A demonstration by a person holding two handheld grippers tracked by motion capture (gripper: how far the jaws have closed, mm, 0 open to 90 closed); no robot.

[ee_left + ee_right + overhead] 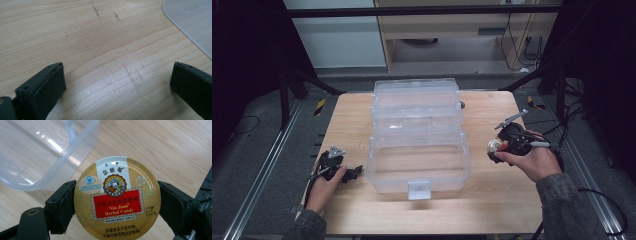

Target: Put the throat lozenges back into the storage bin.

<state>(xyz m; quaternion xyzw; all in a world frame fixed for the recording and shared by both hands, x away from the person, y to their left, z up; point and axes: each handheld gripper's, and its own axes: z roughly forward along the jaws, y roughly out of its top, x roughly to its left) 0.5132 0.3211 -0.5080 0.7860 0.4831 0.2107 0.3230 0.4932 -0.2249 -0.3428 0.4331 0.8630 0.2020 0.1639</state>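
My right gripper pinches the Nin Jiom herbal candy tin across its rim, just right of the clear plastic storage box. My left gripper rests spread and empty on the wooden table, left of the box. Risk: with only 2 contact points on a smooth round tin, it may slip or pivot. It may also clip the box wall.
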